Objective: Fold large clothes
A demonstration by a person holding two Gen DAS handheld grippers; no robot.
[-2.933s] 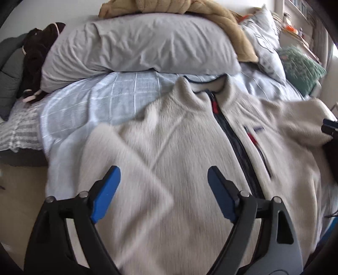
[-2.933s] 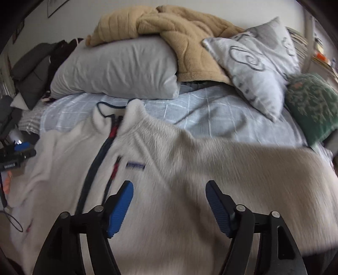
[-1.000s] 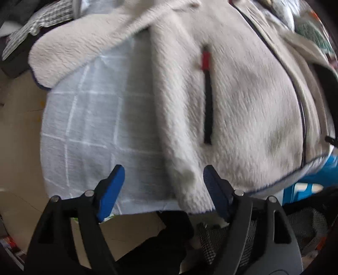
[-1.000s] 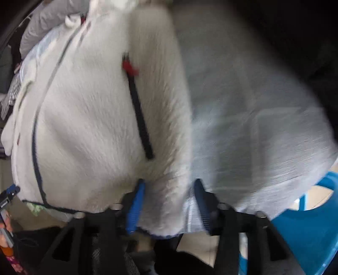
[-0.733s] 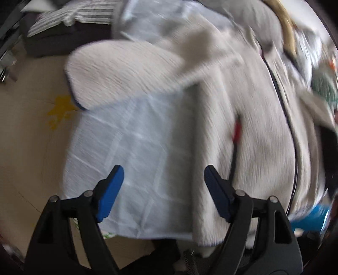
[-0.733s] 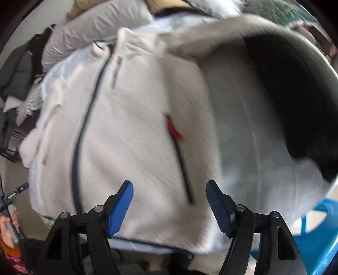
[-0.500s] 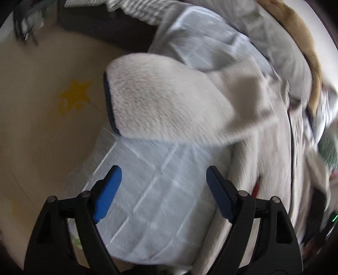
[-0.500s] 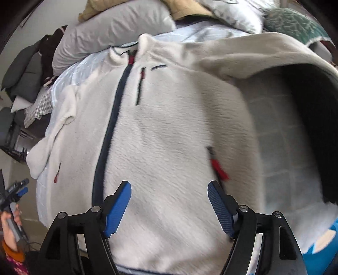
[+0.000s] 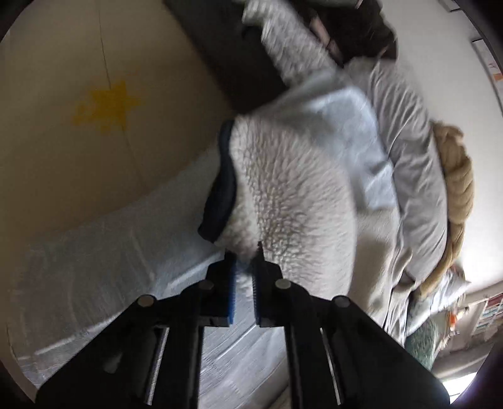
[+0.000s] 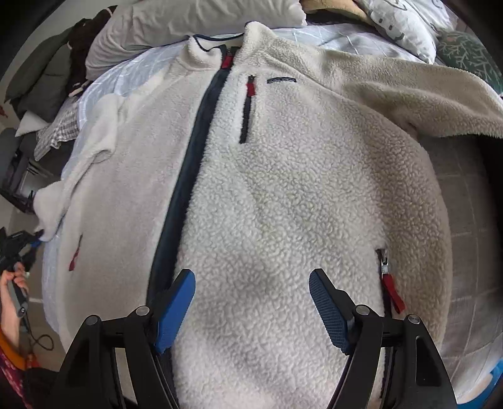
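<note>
A cream fleece jacket (image 10: 283, 188) with a navy zip (image 10: 188, 151) lies face up on the bed. Its left sleeve (image 9: 283, 176), ending in a navy cuff (image 9: 223, 188), hangs near the bed's edge. My left gripper (image 9: 243, 251) is closing tight on the fleece just beside that cuff, pads pressed on the fabric. It also shows at the far left of the right wrist view as the left gripper (image 10: 19, 242), held by a hand (image 10: 9, 283). My right gripper (image 10: 251, 289) is open above the jacket's lower front, nothing between its fingers. The other sleeve (image 10: 424, 94) stretches out to the right.
A pale blue checked sheet (image 9: 110, 251) covers the bed. Grey pillow (image 10: 188, 19) and beige blanket (image 9: 456, 176) lie at its head, dark clothes (image 10: 41, 78) to the left. Tan floor (image 9: 78, 94) borders the bed's left edge.
My left gripper swung from the jacket's hem to the left sleeve and shut on it by the cuff. My right gripper opened, let go of the hem and moved over the jacket's front.
</note>
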